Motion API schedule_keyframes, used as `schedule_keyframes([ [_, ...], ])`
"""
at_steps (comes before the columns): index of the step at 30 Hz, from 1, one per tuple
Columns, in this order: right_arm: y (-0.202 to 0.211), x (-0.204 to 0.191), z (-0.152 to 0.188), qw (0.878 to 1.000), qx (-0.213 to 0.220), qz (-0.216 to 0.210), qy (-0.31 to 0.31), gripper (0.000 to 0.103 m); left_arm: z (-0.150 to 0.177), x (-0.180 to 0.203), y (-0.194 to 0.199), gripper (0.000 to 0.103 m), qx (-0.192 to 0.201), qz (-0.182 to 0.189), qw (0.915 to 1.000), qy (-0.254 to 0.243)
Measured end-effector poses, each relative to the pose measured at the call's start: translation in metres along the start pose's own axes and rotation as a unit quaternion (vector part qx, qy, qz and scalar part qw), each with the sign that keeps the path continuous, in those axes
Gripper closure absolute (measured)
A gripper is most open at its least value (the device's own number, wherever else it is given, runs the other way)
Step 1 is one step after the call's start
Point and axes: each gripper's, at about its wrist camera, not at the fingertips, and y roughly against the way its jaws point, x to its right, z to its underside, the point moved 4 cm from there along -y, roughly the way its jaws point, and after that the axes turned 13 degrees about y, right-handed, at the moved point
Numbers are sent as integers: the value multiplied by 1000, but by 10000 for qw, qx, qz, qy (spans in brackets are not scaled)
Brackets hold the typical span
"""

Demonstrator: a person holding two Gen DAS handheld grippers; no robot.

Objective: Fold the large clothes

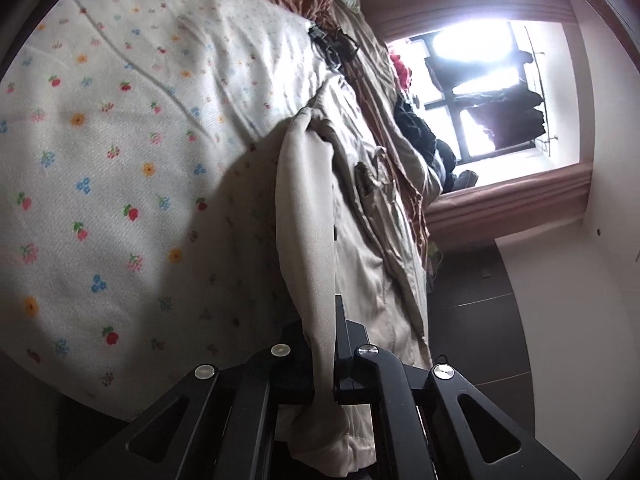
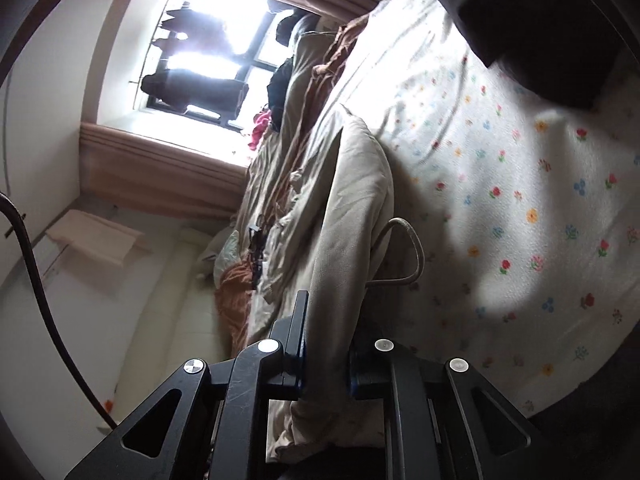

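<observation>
I had the left gripper (image 1: 324,344) clamped on the beige garment (image 1: 360,216), right gripper (image 2: 328,344) clamped on it too, flowered bedsheet (image 1: 120,140) beneath.

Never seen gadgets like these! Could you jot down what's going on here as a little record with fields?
Place: bed with a flowered sheet, window behind
Garment: beige garment lying on the bed, one part in each gripper
Left gripper: shut on the beige garment
Right gripper: shut on the beige garment
Also on the bed: brown cloth, dark clothes
Folding: not yet done
</observation>
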Motion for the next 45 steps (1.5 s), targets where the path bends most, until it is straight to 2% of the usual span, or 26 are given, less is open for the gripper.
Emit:
schedule_keyframes([
  [9, 46, -63, -1, 9978, 241, -456, 424, 88, 21, 37, 61, 100, 136, 589, 9981, -123],
  [19, 96, -94, 19, 9938, 375, -773, 709, 88, 55, 52, 118, 100, 368, 723, 9962, -326],
  [28, 131, -112, 37, 9907, 431, -954, 865, 88, 84, 44, 168, 100, 641, 488, 9949, -606],
  [32, 140, -117, 40, 9892, 466, -1024, 940, 88, 92, 44, 183, 99, 839, 159, 9930, -816],
  [45, 130, -113, 18, 9889, 526, -1090, 862, 88, 89, 90, 179, 99, 1084, -466, 9812, -1525],
])
